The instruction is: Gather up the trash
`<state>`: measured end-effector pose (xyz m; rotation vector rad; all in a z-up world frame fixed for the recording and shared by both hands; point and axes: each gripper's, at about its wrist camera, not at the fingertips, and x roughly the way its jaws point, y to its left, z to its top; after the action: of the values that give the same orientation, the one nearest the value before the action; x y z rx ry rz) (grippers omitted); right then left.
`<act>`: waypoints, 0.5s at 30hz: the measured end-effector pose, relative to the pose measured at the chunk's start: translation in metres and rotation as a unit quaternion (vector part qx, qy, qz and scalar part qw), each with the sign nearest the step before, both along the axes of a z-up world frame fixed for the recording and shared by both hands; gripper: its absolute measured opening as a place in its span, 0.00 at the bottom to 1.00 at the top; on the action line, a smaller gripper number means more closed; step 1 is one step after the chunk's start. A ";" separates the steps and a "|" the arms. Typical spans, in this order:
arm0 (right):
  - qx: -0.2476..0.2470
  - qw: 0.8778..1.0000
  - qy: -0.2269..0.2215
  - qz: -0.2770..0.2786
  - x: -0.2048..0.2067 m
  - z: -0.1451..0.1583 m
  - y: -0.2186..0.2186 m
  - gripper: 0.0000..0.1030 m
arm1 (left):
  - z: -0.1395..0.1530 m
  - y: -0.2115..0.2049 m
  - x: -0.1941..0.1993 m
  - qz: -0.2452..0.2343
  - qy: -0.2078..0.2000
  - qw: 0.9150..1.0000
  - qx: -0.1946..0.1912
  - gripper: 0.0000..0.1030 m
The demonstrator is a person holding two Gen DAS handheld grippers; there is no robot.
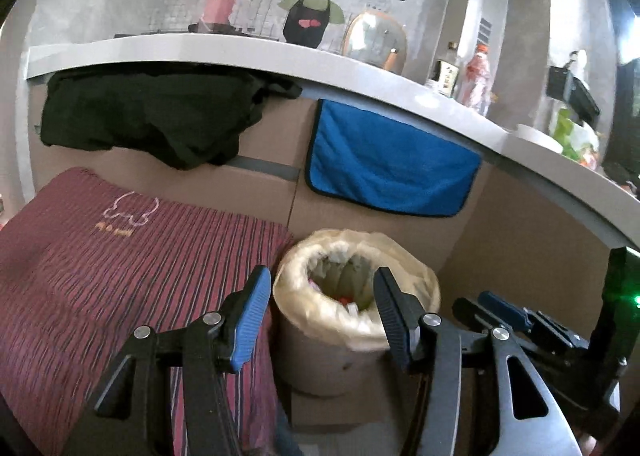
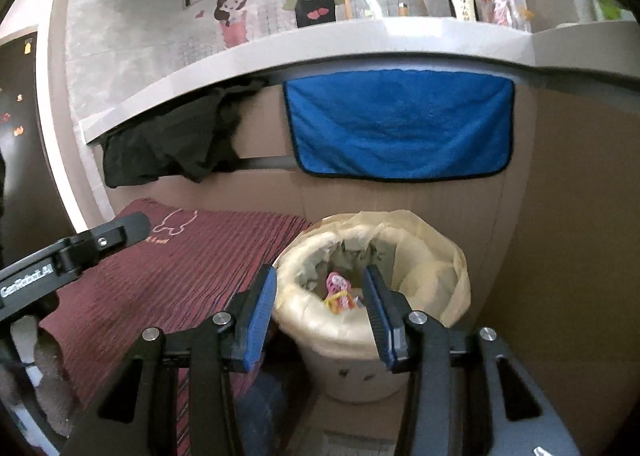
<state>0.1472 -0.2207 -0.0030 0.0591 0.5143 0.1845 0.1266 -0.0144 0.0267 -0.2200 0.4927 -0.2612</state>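
**Ana:** Nearest to the lens are the left gripper (image 1: 320,308) and its black, hinged arms with round silver pins; each of the fingers (image 1: 250,320) carries a ribbed blue pad, and they stand well apart with nothing between them.

**Ben:** Same on the right gripper (image 2: 320,312): flat blue ribbed pads, black struts, fingers apart and empty. From its camera the left gripper's arm reaches in at the left edge.

**Ana:** And the trash?

**Ben:** It lies down in the trash bin (image 2: 352,372), a round, smooth, pale tub lined with a thin, crinkled, cream plastic bag (image 2: 424,268) rolled over the rim. Pink and yellow wrappers (image 2: 338,290) sit at the bottom. Both grippers point at its mouth from above and do not touch it.

**Ana:** What hems it in?

**Ben:** On its left, just beside the rim, a maroon ribbed cushion (image 1: 120,256) with a pale outline stitched on it. Behind, flat tan cabinet panels (image 1: 520,224). Above, a grey desk (image 1: 240,52) with a rounded edge overhangs; a plush blue towel (image 1: 392,164) edged in black and a limp black cloth (image 1: 148,116) hang from below it.

**Ana:** Open room?

**Ben:** Straight above the bin's mouth, and to its right along the bare panel.
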 end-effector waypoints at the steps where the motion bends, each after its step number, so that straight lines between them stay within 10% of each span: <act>1: 0.001 1.000 -0.004 -0.001 -0.014 0.002 0.002 0.41 | 0.001 0.002 -0.014 0.003 0.000 1.000 0.002 0.53; 15: -0.014 0.998 -0.040 -0.040 -0.143 -0.007 0.013 0.42 | 0.001 0.007 -0.147 0.068 -0.093 0.986 0.119 0.53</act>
<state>0.0044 -0.2074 -0.0100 0.0455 0.4339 0.1004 -0.0207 -0.0071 0.0282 0.0047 0.3177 -0.0863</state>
